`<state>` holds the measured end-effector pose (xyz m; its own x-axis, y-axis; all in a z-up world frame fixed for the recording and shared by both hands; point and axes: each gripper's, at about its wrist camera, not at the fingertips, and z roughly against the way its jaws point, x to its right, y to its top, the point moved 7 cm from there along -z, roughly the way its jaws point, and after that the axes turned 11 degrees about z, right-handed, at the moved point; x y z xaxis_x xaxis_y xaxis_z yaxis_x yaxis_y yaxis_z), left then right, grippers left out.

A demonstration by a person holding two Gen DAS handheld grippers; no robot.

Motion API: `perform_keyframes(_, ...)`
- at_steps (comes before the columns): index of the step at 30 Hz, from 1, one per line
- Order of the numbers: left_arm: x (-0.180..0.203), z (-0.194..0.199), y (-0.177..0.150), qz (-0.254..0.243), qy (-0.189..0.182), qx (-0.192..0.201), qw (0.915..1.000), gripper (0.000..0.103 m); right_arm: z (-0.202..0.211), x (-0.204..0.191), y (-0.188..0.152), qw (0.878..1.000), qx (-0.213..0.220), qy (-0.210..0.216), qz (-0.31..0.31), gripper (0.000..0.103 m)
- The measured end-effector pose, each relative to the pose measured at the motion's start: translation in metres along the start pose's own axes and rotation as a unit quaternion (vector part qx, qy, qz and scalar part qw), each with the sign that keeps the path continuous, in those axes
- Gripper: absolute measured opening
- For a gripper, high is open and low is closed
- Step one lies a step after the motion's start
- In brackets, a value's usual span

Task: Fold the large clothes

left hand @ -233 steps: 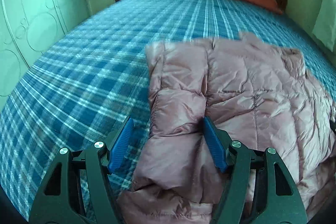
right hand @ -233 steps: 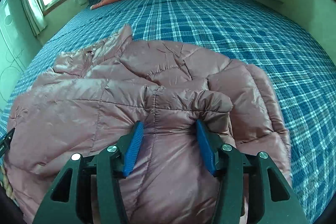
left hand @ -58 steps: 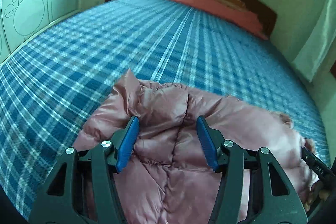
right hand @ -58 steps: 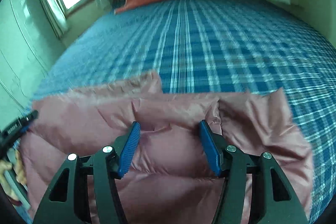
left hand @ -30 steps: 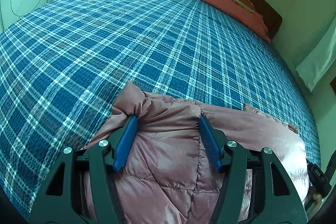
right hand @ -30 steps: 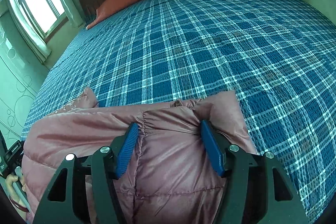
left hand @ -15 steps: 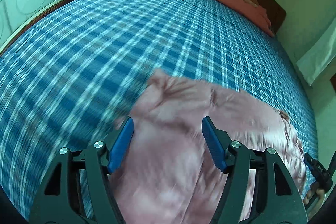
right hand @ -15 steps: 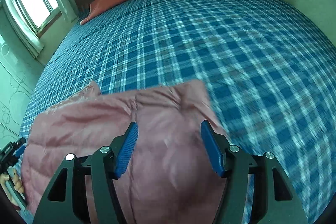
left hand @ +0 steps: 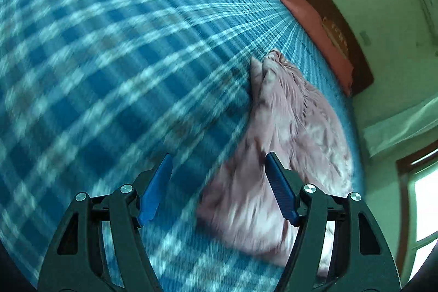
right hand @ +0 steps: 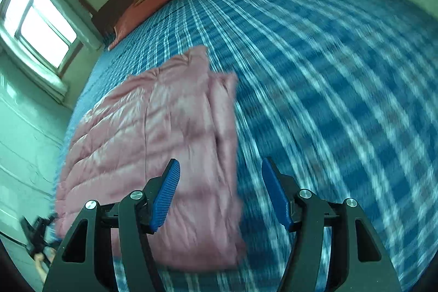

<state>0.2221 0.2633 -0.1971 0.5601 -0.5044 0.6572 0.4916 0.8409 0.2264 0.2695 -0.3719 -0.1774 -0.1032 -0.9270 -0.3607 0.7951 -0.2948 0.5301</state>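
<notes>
1. Folded pink quilted puffer jacket point(right hand: 164, 144) lies flat on blue plaid bedspread point(right hand: 328, 73), near the bed's foot edge.
2. Left gripper point(left hand: 219, 188): blue pads wide apart, empty, tilted above bedspread.
3. Right gripper point(right hand: 220, 193): wide apart, empty, over jacket's right edge.

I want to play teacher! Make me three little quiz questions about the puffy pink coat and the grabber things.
1. True or false: the left gripper is clamped on the pink quilted puffer jacket.
2. What does the jacket lie on? A) a wooden floor B) the blue plaid bedspread C) a chair
3. Fill in: the jaws of the right gripper stand ____.

Key: 1 false, both grippers are open and hold nothing; 2 B; 3 open.
</notes>
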Motion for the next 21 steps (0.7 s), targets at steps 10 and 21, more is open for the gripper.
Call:
perform_keyframes(10, 0.006, -0.008, -0.030, 0.067, -0.066, -0.015, 0.9954, 0.069, -0.016, -0.016, -0.039, 0.993, -0.002, 0.086, -0.084, 0.062)
perform_keyframes(21, 0.020, -0.011, -0.030, 0.057, -0.075, 0.003, 0.9955, 0.010, -0.013, -0.035, -0.039, 0.992, 0.039, 0.096, -0.070, 0.014)
